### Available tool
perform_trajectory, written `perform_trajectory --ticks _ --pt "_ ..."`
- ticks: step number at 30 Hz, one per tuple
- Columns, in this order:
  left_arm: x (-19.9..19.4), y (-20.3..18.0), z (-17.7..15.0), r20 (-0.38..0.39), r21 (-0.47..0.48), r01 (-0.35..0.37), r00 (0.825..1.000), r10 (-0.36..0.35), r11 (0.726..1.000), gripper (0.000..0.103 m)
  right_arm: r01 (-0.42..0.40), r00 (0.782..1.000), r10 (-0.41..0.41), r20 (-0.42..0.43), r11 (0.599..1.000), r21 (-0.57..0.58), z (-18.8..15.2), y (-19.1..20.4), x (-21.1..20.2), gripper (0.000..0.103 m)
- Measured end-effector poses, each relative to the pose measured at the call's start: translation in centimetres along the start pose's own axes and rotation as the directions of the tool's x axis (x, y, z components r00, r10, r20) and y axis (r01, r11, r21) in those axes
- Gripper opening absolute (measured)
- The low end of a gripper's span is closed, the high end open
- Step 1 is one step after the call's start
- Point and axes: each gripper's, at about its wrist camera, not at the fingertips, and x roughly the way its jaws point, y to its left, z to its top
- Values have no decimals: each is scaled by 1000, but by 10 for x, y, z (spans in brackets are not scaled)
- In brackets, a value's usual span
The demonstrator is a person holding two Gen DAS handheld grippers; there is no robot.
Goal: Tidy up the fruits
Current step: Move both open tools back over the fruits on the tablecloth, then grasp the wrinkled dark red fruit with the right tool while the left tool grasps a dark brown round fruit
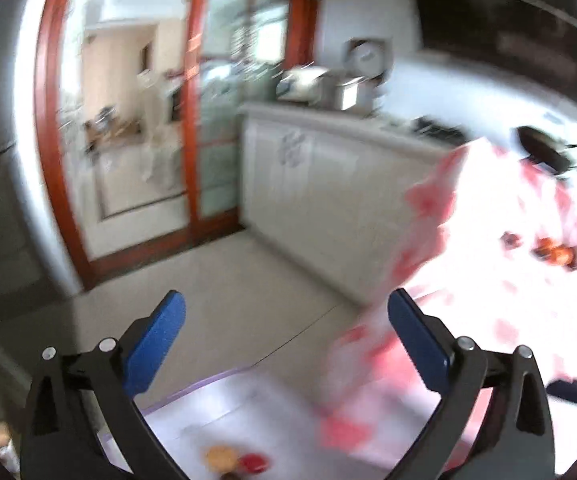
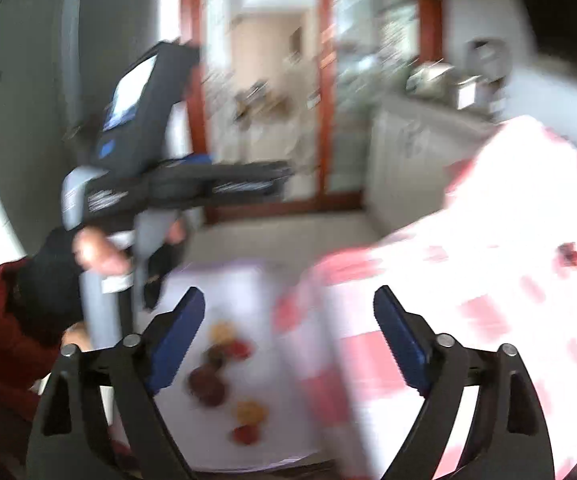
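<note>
While both pictures are smeared, the left gripper [image 1: 286, 322] and right gripper [image 2: 288, 320] show released, empty jaws. The fruits [image 2: 224, 376] lie low on a pale tray [image 2: 224, 284], beside the checked tabletop [image 2: 488, 280]. A reach made blind could scatter them.

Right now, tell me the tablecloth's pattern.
Red-and-white checks on the tablecloth, clearest in the right wrist view.
</note>
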Motion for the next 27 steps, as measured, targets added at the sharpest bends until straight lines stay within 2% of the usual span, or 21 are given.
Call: perform_trajectory --ticks 3,6,10,11,12,13,15,16,17,19,22,27 --pt "1 -66 13 -7 64 138 990 -138 988 101 133 989 -139 53 986 101 -6 -56 -38 87" --pt "18 -143 16 -67 96 292 956 -286 952 101 266 957 -286 57 936 232 -32 -123 -72 87" --pt "52 -250 7 -131 130 411 909 -395 902 101 402 897 -442 8 825 396 -61 -200 -105 87" --pt "69 -270 3 -160 121 431 898 -411 894 101 423 885 -465 -11 796 432 -65 -216 -112 87" --pt "89 -297 4 -208 92 455 879 -429 886 101 442 876 -482 -32 773 456 -70 -232 -116 87" --pt "105 -316 0 -230 67 456 872 -431 887 101 468 862 -504 -59 744 476 -75 -249 -117 87" --pt "143 -334 -4 -249 1 423 878 -410 906 101 506 842 -528 -113 698 508 -83 -275 -120 87" --pt "161 -346 -4 -256 -56 392 883 -392 918 101 514 837 -531 -130 683 519 -88 -274 -119 87" --pt "175 -358 -3 -261 -97 367 887 -380 925 101 521 832 -535 -147 661 540 -97 -289 -124 87" --pt "203 -373 4 -261 -187 299 903 -341 936 101 531 822 -546 -162 630 567 -104 -311 -125 87" --pt "220 -371 8 -241 -283 236 921 -307 930 101 543 807 -559 -191 572 615 -113 -343 -127 87" --pt "235 -389 13 -186 -324 238 933 -308 916 101 566 779 -579 -240 485 666 -125 -389 -123 87"
